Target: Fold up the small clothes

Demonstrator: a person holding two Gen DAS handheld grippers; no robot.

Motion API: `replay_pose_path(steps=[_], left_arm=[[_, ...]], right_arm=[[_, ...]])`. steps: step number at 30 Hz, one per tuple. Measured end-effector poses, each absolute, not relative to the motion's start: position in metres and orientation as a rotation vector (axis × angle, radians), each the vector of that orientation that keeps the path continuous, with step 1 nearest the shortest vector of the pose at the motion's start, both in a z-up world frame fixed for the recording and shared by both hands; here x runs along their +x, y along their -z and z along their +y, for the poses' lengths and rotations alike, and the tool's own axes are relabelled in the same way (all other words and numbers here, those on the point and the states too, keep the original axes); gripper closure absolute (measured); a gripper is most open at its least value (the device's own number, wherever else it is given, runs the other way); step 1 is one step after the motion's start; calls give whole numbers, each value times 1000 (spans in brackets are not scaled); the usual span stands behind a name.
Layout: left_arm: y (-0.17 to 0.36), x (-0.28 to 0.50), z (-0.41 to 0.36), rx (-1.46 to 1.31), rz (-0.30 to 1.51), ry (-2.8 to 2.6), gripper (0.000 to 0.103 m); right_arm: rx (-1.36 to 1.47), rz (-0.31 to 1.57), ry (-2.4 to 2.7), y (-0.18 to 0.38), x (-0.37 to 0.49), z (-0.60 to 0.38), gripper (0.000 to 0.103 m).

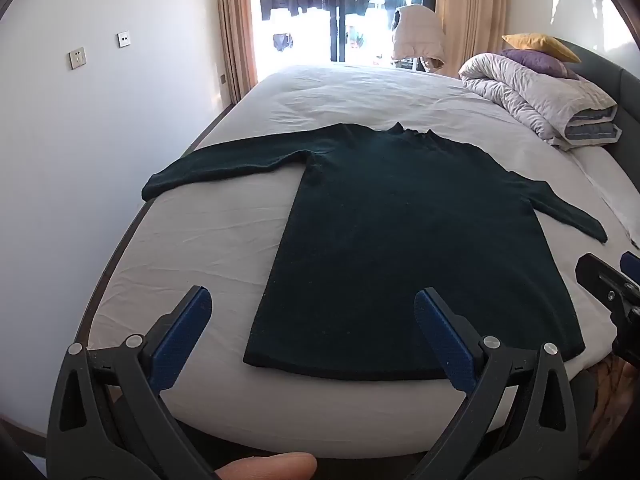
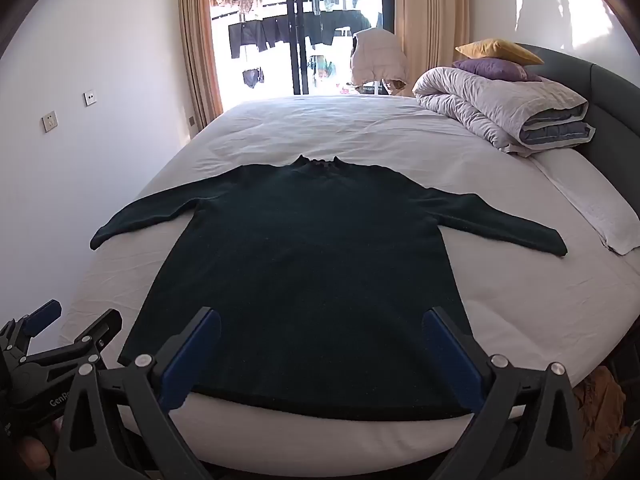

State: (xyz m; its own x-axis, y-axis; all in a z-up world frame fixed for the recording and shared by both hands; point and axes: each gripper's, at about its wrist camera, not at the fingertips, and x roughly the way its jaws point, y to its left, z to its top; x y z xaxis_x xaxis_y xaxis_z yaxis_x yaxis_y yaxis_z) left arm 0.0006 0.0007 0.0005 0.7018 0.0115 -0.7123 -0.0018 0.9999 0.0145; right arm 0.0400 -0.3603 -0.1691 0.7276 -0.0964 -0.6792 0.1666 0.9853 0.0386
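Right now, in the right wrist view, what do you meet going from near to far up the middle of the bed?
Right gripper, open → dark green sweater, its hem nearest and collar farthest → bare white sheet → puffy vest by the balcony door → clothes hanging outside.

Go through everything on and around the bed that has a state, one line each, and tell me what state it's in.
Sweater: spread flat on the bed, sleeves out to both sides, not yet folded.
Left gripper: jaws wide open, nothing held, near the hem.
Right gripper: jaws wide open, nothing held, over the hem.
Duvet: folded, piled by the headboard.
Pillows: stacked on the duvet.
Curtains: drawn open.
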Motion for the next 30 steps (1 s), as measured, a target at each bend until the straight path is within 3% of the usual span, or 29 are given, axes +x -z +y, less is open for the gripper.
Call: replay_pose_path(steps=[30], left_arm=[[3,-4,-2,20,791,-19,0]], right_arm=[[88,751,150,174,39,-356,0]])
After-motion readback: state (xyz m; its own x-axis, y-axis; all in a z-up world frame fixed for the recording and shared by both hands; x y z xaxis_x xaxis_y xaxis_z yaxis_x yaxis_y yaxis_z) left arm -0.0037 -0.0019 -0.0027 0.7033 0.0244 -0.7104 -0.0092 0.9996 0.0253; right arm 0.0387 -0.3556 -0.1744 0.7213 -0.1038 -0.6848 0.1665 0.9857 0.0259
